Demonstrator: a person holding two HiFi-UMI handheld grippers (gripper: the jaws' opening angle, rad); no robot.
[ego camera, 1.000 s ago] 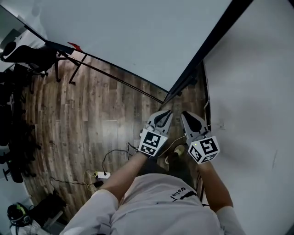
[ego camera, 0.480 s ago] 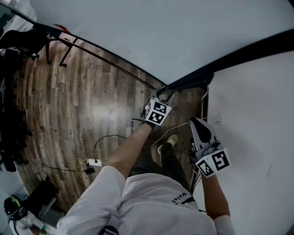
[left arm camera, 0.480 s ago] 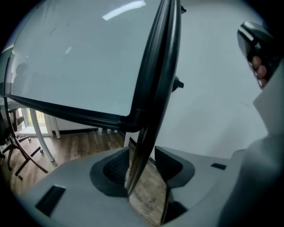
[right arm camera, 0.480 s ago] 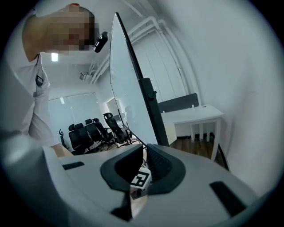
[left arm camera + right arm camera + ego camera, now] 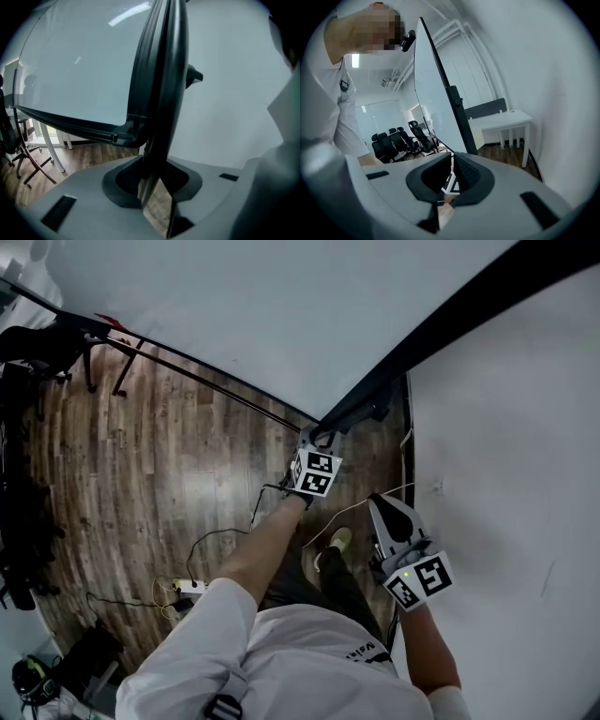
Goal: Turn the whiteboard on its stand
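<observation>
Left tool [image 5: 155,179]: clenched on the black side bar [image 5: 161,93] at the lower corner of the whiteboard [image 5: 79,70]. Had just been closing the jaws, bar between the pads. Could not tell frame from stand post there; noted only a knob [image 5: 194,75] sticking out of the bar higher up.

Right tool [image 5: 451,176]: jaws nearly together, a thin slit, nothing in it. Hung back by the wall [image 5: 506,474], apart from the board.

Key relation:
- Bar's long axis: up and away from the left tool, close to upright in the left gripper view, slanting to the upper right in the head view.
- Board face: to the left of the bar, above the wooden floor [image 5: 187,484], lower edge running off to the left.
- Wall: to the right of the bar.
- From the right tool: saw the board near edge-on, ahead and a little left, with office chairs [image 5: 401,138] beyond.
- Nearer hand: left, already on the bar. Right well short of it.

Judged the knob as the likely pivot, so a pull across the bar at that low corner should swing the face over, led by the left.

Against a second back: both tools side by side then, close to the body, short of the corner, left on nothing. Since then, reached the left forward to the corner, already there half a second back. Right kept about where it was, by the wall.
</observation>
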